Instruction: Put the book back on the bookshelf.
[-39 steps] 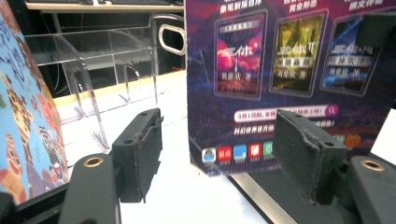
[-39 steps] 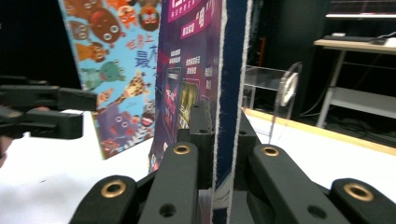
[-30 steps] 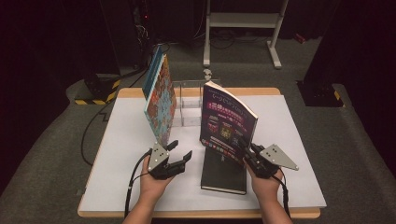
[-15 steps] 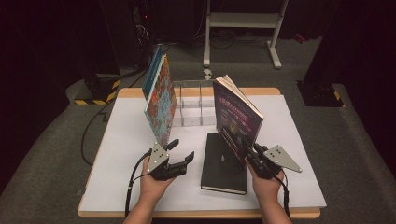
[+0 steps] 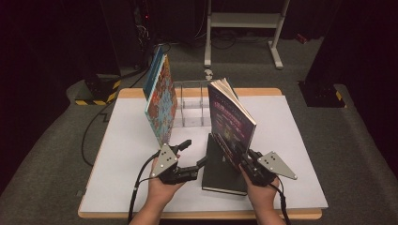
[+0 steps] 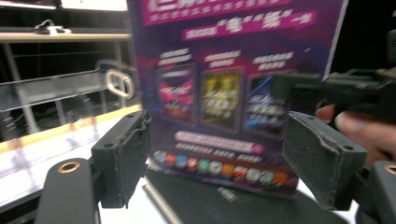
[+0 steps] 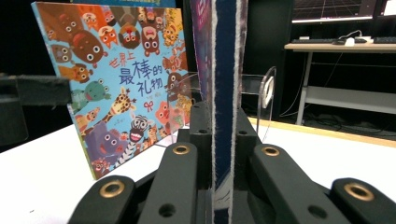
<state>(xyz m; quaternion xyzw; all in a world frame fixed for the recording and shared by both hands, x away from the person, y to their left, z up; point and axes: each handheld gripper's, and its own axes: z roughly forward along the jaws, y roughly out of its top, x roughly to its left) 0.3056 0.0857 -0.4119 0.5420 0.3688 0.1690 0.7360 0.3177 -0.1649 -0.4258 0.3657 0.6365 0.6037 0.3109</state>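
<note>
**Two books upright, one flat, right gripper clamped on the purple one**

Three books sit on the white table top [image 5: 122, 154]. The purple paperback [image 5: 231, 123] stands on its lower edge near the middle front of the table, tilted, its bottom resting on the black notebook [image 5: 219, 168] that lies flat beneath it. The right gripper [image 5: 245, 161] has its jaws pressed together on the paperback's lower corner; in the right gripper view the page block [image 7: 225, 93] rises straight up between the two black jaws, pads tight on both sides.

The left gripper [image 5: 195, 154] hangs just left of the notebook with jaws spread wide and nothing between the pads; they have just been opening. In the left gripper view its pads [image 6: 123, 156] frame the paperback's back cover [image 6: 224, 88] without touching it, and the other gripper [image 6: 345, 91] with a fingertip shows at the right edge.

Surroundings: the cartoon-animal picture book [image 5: 159, 101] stands upright left of centre, leaning against a clear acrylic book rack [image 5: 192, 105] at the table's far side. The rack's dividers lie between the two upright books, behind the paperback. A black cable [image 5: 141, 187] trails from the left gripper over the front edge.

Surface: white sheet on a wooden-edged table. Room: dark, grey carpet, a white metal frame [image 5: 244, 28] behind, a hazard-striped base [image 5: 96, 91] at far left.
</note>
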